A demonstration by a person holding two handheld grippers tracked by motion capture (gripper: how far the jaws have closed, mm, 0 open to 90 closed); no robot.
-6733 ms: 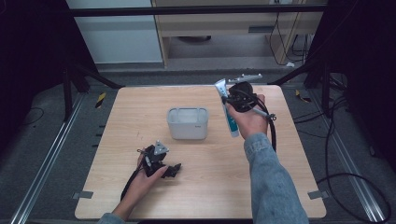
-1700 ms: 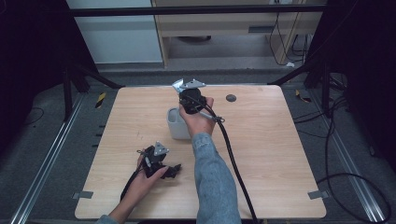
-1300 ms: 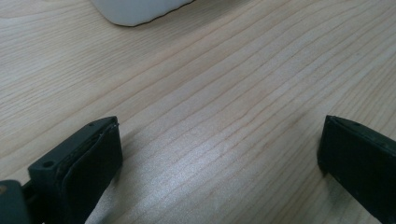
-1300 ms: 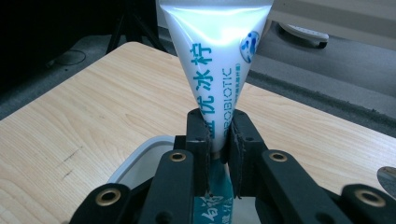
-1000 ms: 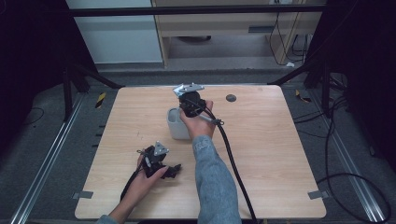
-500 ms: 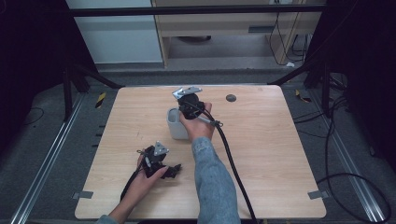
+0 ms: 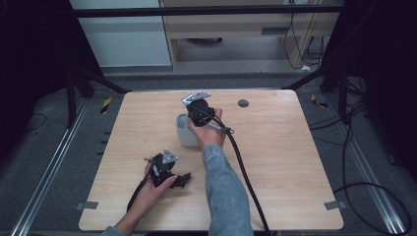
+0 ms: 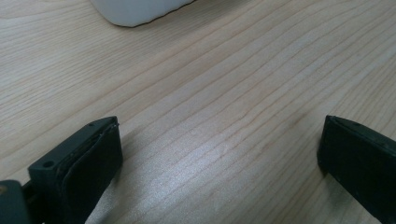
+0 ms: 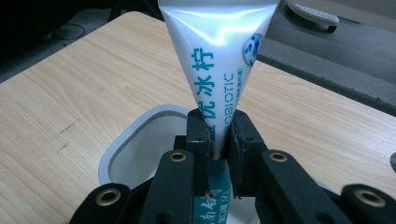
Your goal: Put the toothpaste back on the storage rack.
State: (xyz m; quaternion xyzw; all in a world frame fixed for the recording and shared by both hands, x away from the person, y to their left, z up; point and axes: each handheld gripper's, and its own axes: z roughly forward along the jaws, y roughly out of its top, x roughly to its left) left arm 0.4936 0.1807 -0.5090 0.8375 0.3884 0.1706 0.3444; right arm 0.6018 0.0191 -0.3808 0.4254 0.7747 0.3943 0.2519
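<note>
Toothpaste tube [image 9: 215, 70] is pinched in my right gripper [image 9: 217, 140] fingers, poised over the white cup [image 9: 135, 140]; lowering and release remain. Left gripper [image 8: 219, 154] rests spread on the counter [image 8: 233, 93].

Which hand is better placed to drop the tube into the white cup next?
Right. The right gripper is shut on the toothpaste tube, with the white cup open right beneath it. The left gripper rests open on the table, nearer the person and apart from the cup.
</note>
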